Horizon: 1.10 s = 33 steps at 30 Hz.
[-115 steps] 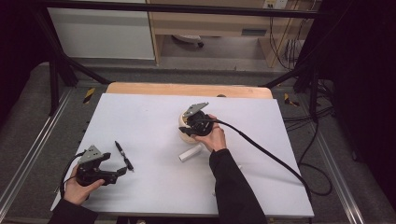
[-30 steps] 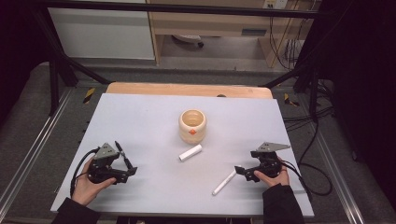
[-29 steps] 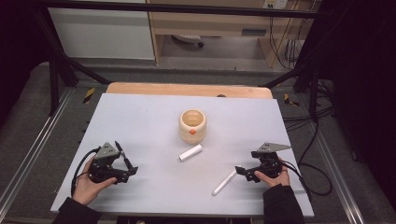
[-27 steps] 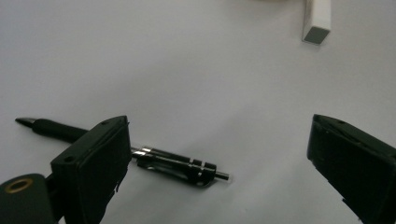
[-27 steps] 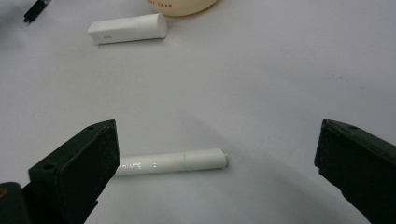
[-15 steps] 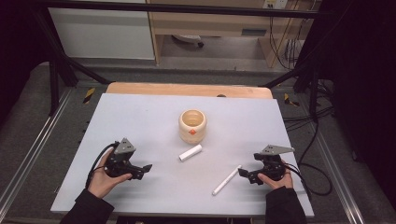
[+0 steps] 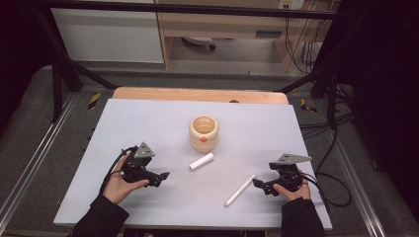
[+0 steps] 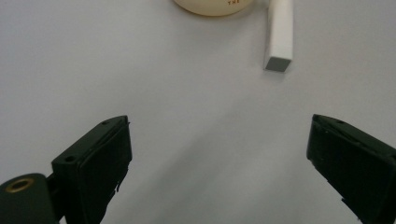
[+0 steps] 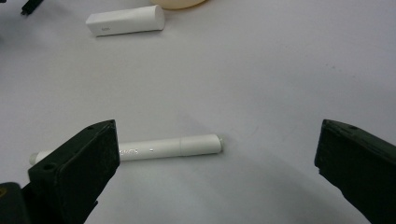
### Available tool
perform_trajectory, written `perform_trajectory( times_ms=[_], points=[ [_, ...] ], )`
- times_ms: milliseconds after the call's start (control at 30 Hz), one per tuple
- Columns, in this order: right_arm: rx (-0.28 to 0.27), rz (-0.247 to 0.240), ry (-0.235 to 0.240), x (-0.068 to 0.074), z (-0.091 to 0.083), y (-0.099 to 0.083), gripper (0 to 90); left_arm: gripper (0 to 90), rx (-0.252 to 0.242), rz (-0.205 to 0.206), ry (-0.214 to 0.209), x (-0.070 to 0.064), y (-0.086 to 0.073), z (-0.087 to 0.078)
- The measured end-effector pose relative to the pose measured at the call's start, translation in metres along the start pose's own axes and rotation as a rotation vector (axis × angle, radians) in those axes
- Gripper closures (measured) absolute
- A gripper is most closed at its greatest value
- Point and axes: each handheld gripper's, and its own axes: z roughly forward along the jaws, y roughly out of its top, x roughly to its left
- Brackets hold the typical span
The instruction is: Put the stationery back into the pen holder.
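The white pen (image 9: pixel 140 148) looks light, stiff and slippery; right tongs (image 9: pixel 219 186), apart, should grip its middle. Left tongs (image 8: pixel 219 182) are apart too.

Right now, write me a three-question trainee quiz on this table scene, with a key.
1. True or false: the left gripper is shut on the short white block.
2. Which thing lies nearest the right gripper? A) the wooden cup B) the long white pen C) the short white block
3. Fill in: the short white block lies on the table just in front of the ____.

Key
1. False: its jaws stand wide apart over bare table, the block farther off.
2. B
3. wooden cup
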Motion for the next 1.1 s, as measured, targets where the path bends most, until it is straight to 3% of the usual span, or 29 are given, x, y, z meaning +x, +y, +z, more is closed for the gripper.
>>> perform_trajectory(
  times_ms=[533,933,1100],
  points=[
    [0.008,-0.005,0.004,0.0,0.001,0.0,0.9,10.0,0.069,0.056,-0.028,-0.014,0.033,0.021],
    [0.018,-0.018,0.007,0.0,0.002,-0.001,0.9,17.7,0.122,0.116,-0.056,-0.032,0.055,0.043],
    [0.02,-0.017,0.007,0.001,0.002,-0.001,0.9,23.2,0.119,0.126,-0.062,-0.039,0.064,0.053]
  ],
)
